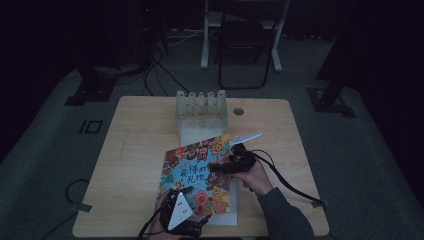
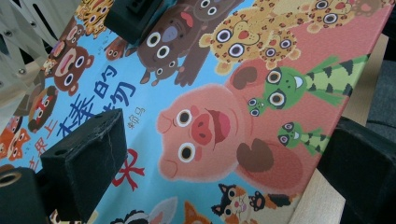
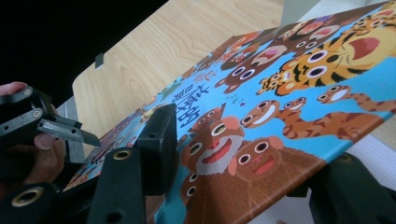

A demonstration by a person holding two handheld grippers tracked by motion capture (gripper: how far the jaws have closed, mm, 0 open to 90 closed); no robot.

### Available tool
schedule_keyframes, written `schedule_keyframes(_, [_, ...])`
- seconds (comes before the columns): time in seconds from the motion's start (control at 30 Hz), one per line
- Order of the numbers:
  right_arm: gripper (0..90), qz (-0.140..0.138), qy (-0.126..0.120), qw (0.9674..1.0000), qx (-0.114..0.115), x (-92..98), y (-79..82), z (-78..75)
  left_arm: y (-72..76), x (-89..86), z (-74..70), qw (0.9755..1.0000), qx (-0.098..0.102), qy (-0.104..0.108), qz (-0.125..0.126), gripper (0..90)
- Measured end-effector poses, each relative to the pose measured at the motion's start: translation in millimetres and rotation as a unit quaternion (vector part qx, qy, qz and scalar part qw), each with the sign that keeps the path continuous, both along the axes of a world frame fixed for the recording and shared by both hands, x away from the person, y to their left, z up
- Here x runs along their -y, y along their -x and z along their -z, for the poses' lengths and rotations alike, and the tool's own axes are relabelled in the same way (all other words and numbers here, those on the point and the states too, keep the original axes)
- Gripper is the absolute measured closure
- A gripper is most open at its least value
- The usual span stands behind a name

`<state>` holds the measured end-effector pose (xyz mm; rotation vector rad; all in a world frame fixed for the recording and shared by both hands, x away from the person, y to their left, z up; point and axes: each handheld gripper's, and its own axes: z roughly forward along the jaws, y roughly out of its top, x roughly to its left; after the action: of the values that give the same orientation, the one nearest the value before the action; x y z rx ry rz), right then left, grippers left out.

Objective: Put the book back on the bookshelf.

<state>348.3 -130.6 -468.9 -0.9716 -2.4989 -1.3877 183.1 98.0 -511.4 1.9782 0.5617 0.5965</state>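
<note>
high view: the picture book (image 1: 197, 172) lies tilted over the table's (image 1: 140, 150) near edge, below the clear rack (image 1: 201, 114) — apparently being lifted. left gripper view: the left gripper (image 2: 205, 163) straddles the near corner, one jaw on the cover; grip unclear. right gripper view: the right gripper (image 3: 243, 172) comes in level, clamping the raised edge — one jaw above, one beneath.

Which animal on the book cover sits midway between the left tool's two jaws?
The big pink pig, mouth open. The leopards and brown bears lie farther up the cover; the green striped creatures sit by its edge.
</note>
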Motion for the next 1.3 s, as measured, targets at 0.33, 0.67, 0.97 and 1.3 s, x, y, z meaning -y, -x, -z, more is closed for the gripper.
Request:
schedule_keyframes(0.33, [59.4,0.001,-0.009,0.9996,-0.027,0.9,-4.1,-1.1,2.4,-8.6,-0.4,0.9996,-0.015,0.014,0.018,11.2])
schedule_keyframes(0.67, [62.2,0.002,-0.022,0.9995,-0.023,1.3,-4.0,-2.0,4.7,-32.5,-7.3,0.9967,-0.035,0.056,0.046,14.5])
schedule_keyframes(0.97, [62.8,0.004,-0.025,0.9996,-0.009,1.2,-0.2,-3.2,-6.8,-57.6,-7.9,0.9964,-0.043,0.073,-0.009,14.6])
schedule_keyframes(1.3, [63.9,0.012,-0.023,0.9996,0.009,10.9,5.7,-10.5,-14.9,-73.5,-5.3,0.9947,-0.053,0.076,-0.044,14.8])
